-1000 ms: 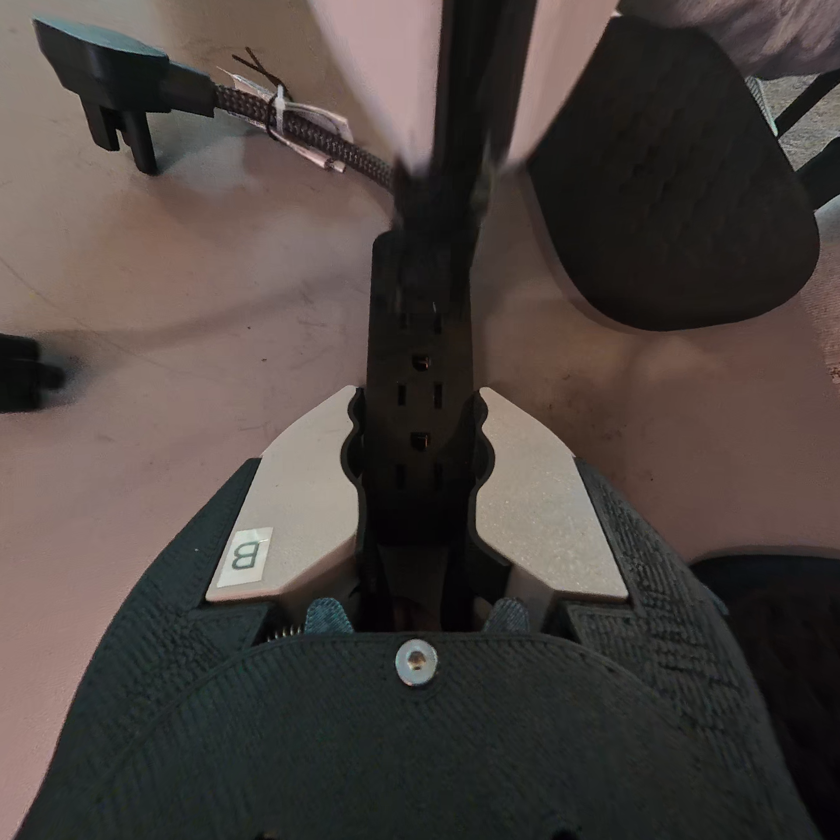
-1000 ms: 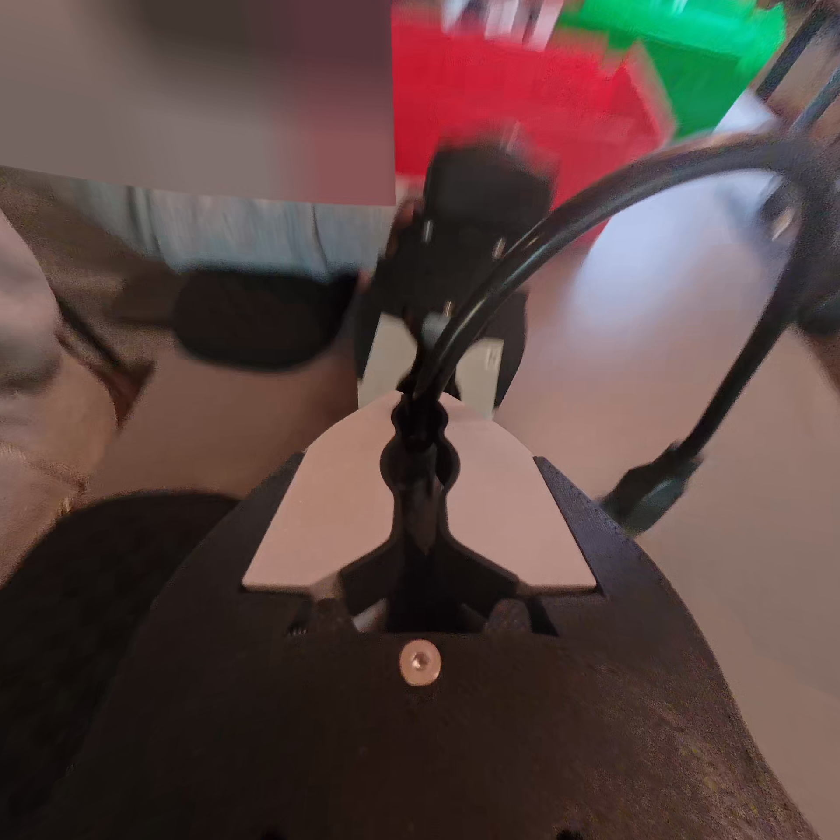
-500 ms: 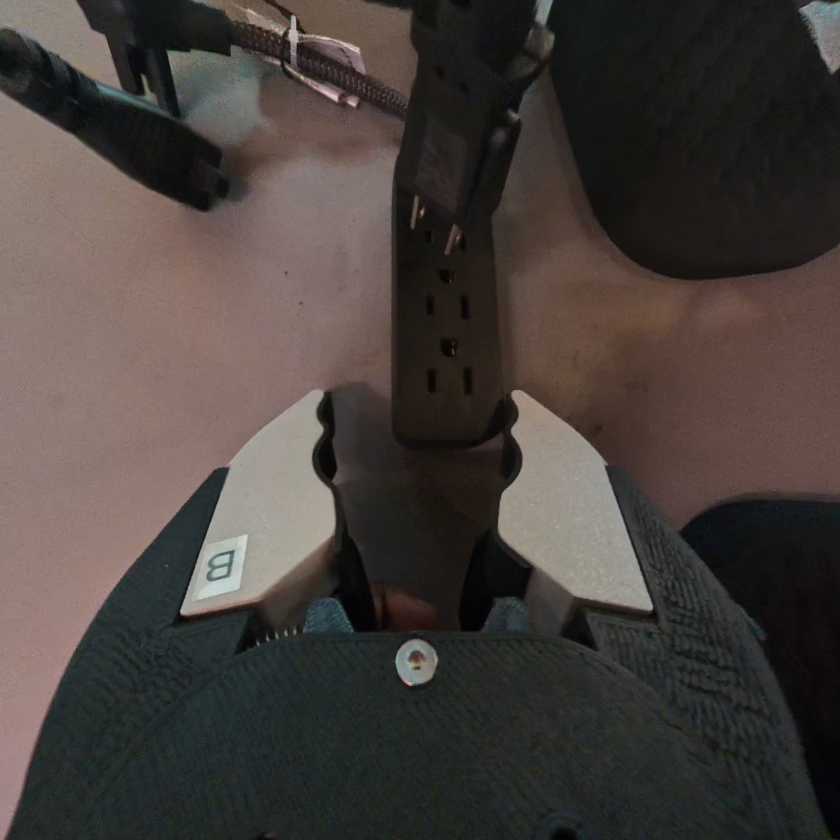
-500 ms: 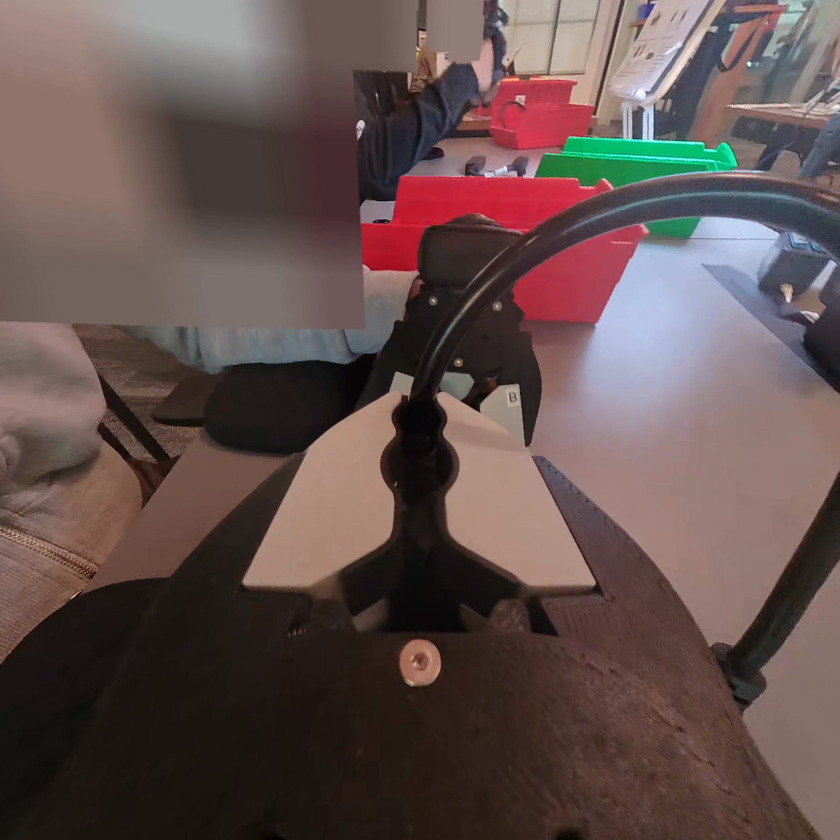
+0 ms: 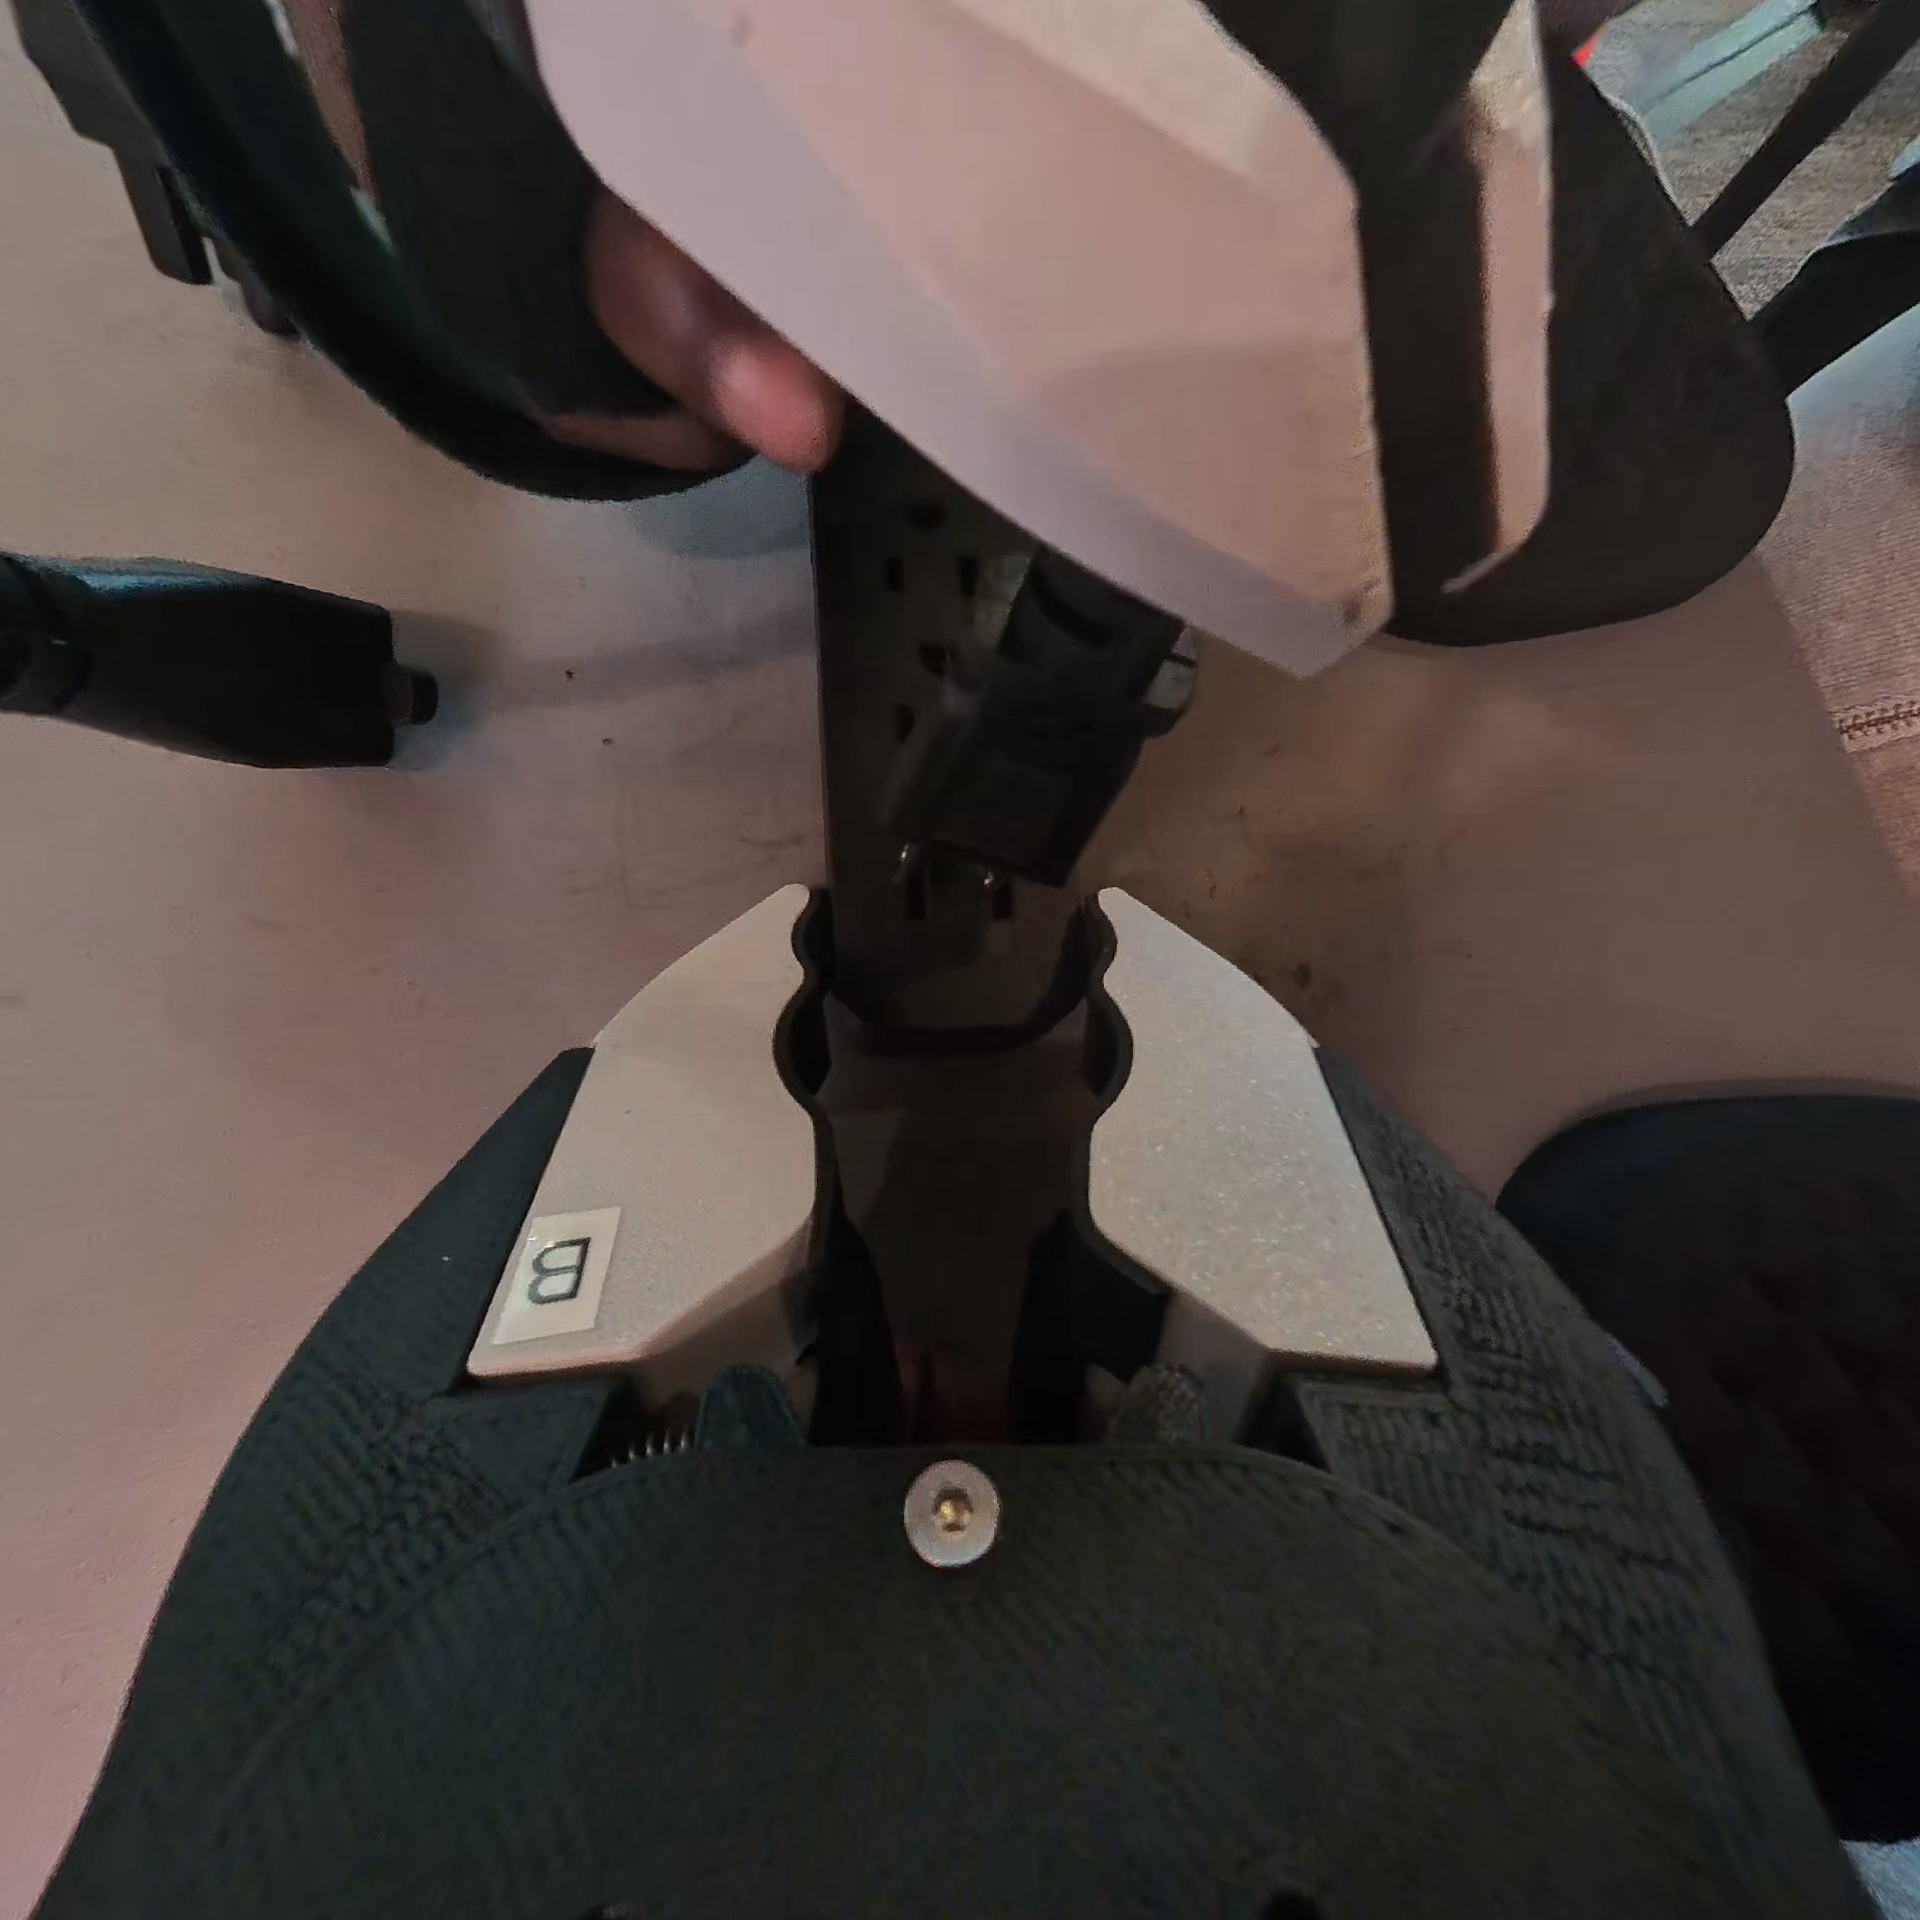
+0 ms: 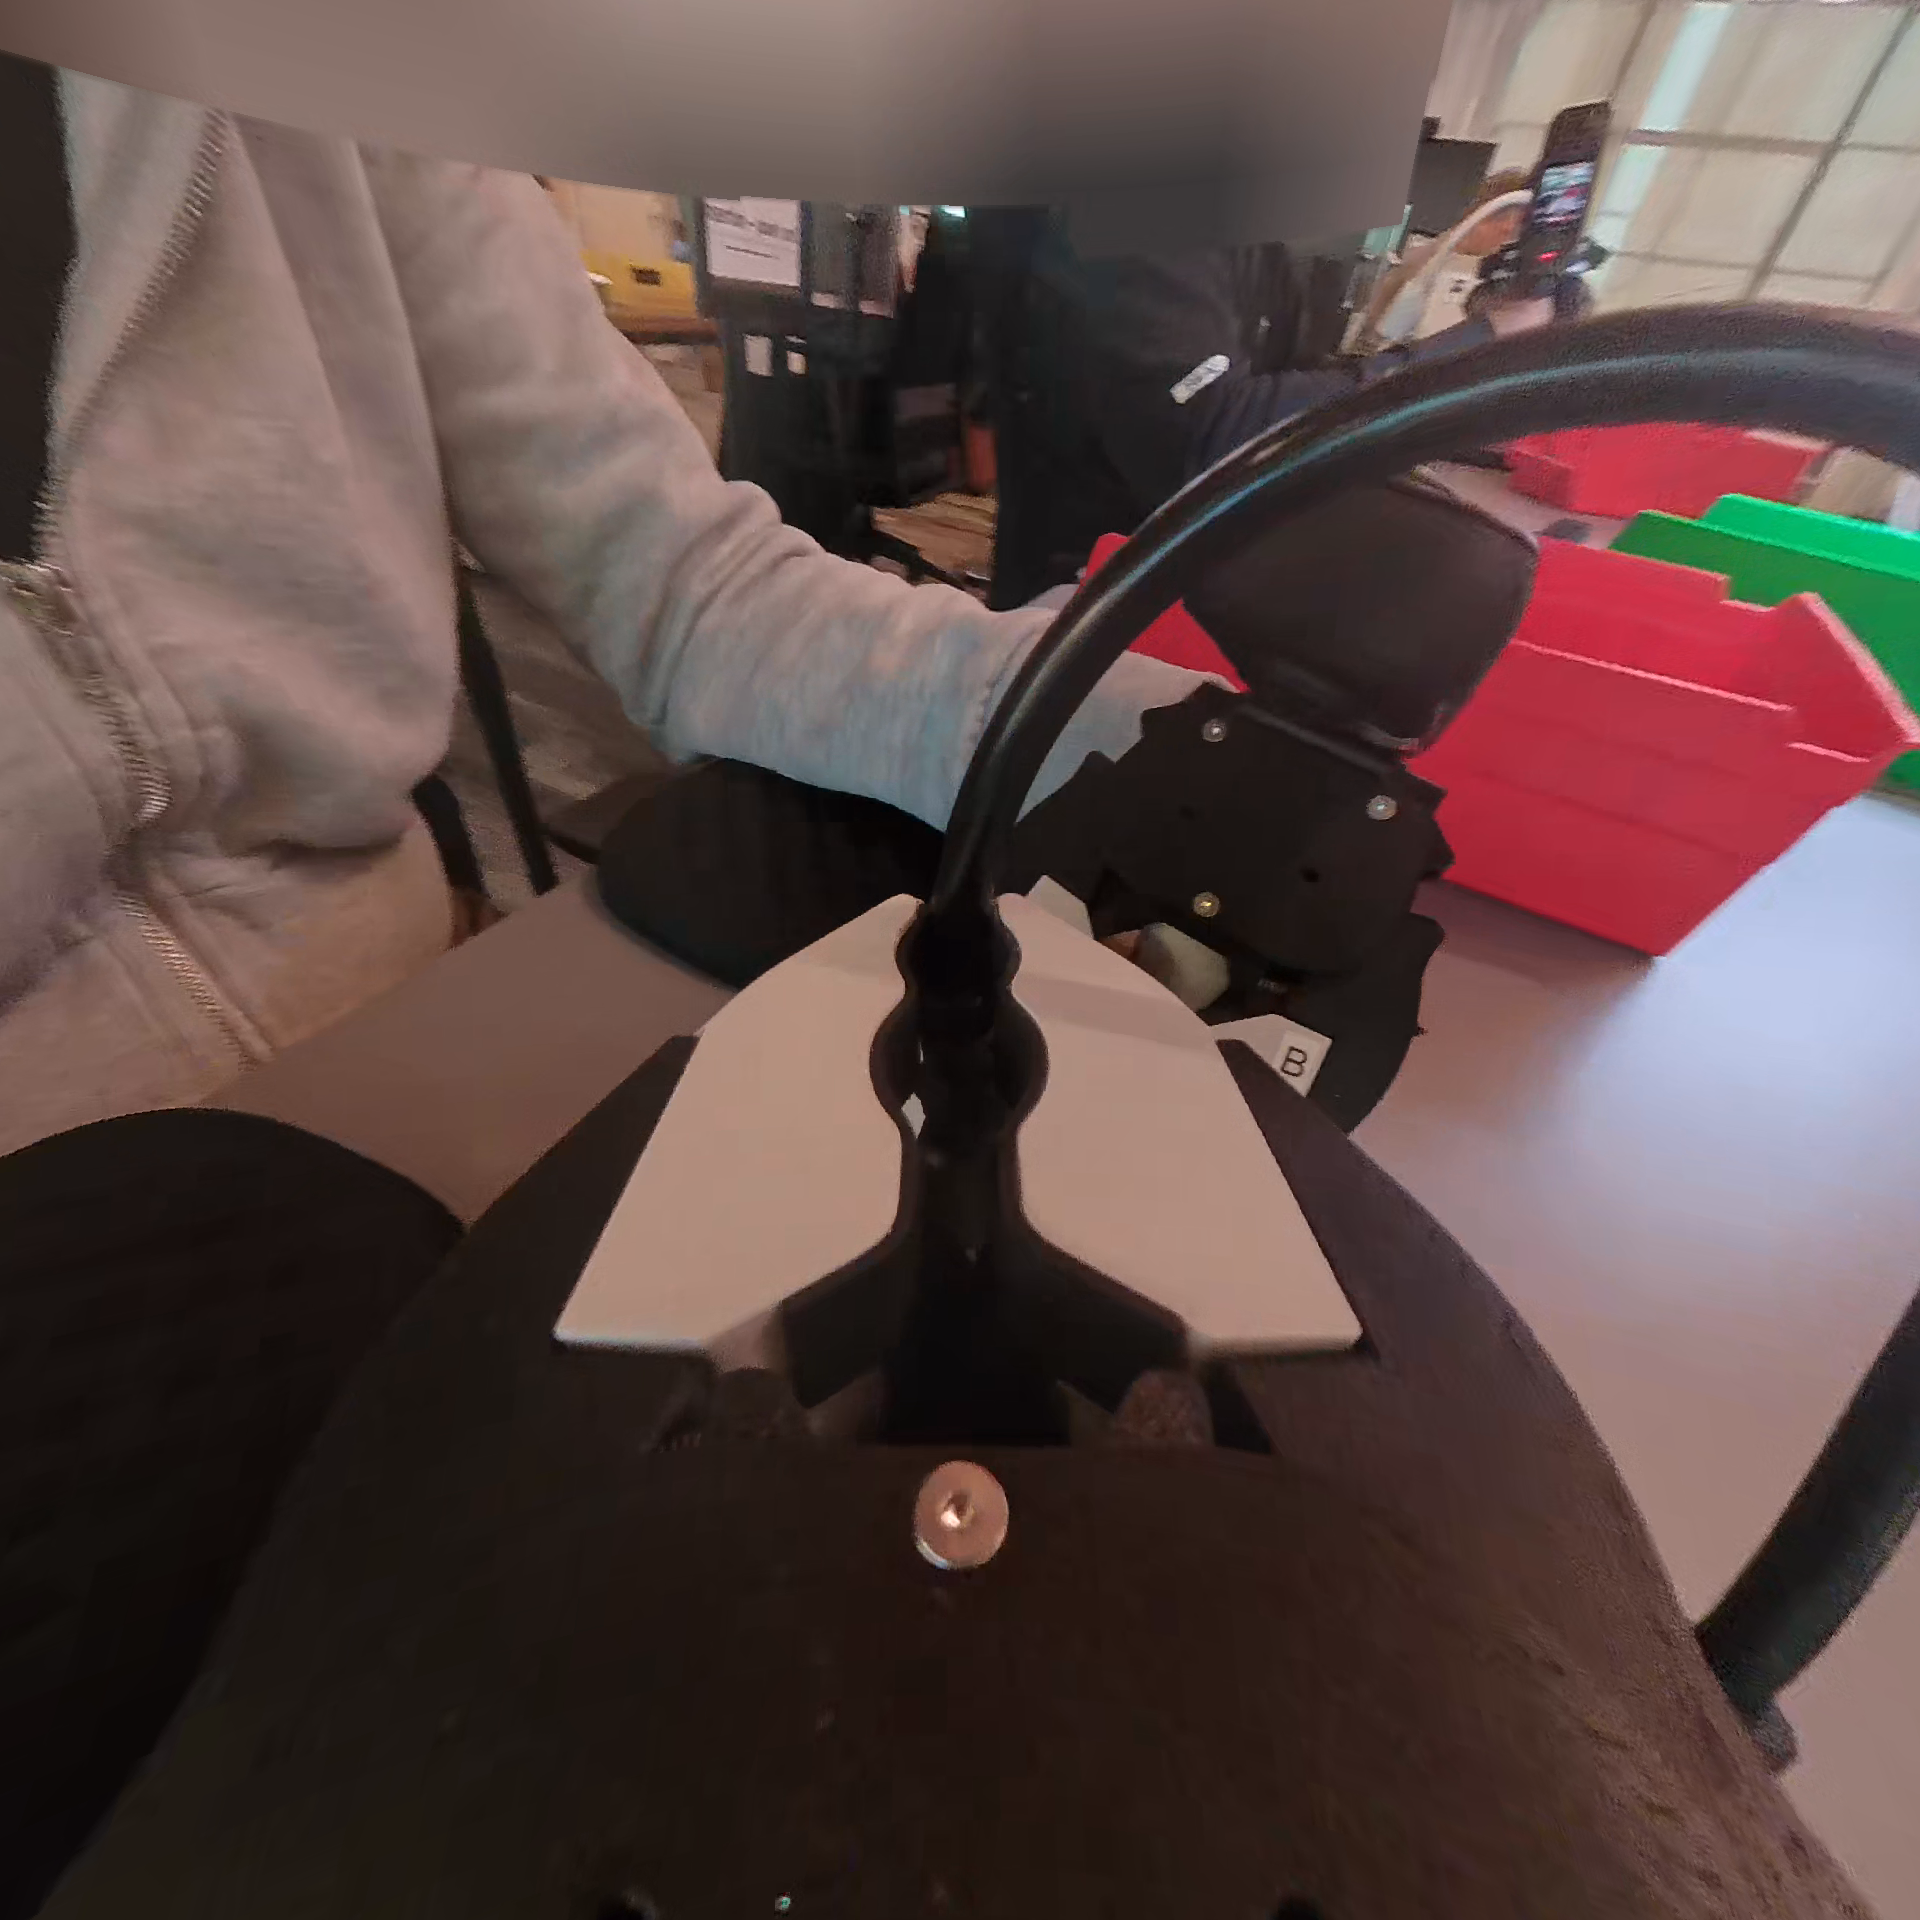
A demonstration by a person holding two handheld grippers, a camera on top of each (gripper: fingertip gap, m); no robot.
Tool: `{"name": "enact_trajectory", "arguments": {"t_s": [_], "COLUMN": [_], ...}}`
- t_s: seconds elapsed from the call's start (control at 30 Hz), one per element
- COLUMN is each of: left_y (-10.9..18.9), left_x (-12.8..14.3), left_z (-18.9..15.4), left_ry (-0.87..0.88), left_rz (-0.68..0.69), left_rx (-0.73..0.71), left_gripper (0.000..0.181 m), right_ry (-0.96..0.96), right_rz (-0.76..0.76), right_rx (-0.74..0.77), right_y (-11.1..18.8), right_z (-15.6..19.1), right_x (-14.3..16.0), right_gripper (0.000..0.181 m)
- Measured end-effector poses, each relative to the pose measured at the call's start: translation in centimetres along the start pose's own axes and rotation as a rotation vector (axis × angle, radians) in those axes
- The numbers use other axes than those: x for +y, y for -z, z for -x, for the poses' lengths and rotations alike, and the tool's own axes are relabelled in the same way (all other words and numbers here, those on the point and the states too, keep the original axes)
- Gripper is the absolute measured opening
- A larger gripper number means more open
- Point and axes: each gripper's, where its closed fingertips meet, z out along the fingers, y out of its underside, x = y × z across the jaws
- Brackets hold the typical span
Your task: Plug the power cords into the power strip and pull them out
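In the left wrist view the black power strip lies on the pale table, running away from me. My left gripper is shut on its near end. My right gripper's white fingers come in from above holding a black plug. Its metal prongs hang just over the outlet nearest my left gripper. In the right wrist view my right gripper is shut on that plug, and its black cord arcs up to the right. The left gripper shows beyond it.
A second black plug lies on the table at left, and another plug at far left. A black rounded pad sits at right. A person in a grey hoodie is close. Red bins and a green bin stand behind. The left gripper's tips are roughly 10 cm from the right gripper's.
My right gripper has brought the plug down the strip from a far outlet to the nearest one. My left gripper, open around the strip's end half a second ago, has closed on it.
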Motion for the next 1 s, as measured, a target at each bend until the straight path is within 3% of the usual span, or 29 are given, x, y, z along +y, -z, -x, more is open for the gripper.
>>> {"name": "enact_trajectory", "arguments": {"t_s": [0.23, 0.47, 0.6, 0.83, 0.93, 1.0], "left_y": [0.0, 0.0, 0.0, -0.1, -0.1, -0.1], "left_x": [0.1, 0.0, 0.0, 0.0, 0.0, 0.0], "left_z": [-0.3, -0.2, -0.2, -0.2, -0.2, -0.2], "left_ry": [-0.014, -0.011, -0.013, -0.012, -0.013, -0.013], "left_rz": [0.004, 0.003, 0.002, 0.002, 0.002, 0.003], "left_rx": [0.013, 0.015, 0.011, 0.005, 0.004, 0.003], "left_gripper": [0.047, 0.047, 0.047, 0.047, 0.047, 0.047], "right_ry": [-0.118, -0.206, -0.232, -0.241, -0.239, -0.239], "right_rz": [0.061, 0.107, 0.201, 0.411, 0.511, 0.760], "right_rx": [-0.146, -0.177, -0.171, 0.026, 0.096, 0.201], "right_y": [0.5, -0.7, 0.4, 0.6, 0.6, 2.2], "right_z": [0.0, -0.2, -0.2, -0.3, -0.4, -1.1], "right_x": [0.4, 0.5, 0.9, 1.4, 2.0, 5.5], "right_gripper": [0.010, 0.011, 0.011, 0.011, 0.026, 0.043]}}
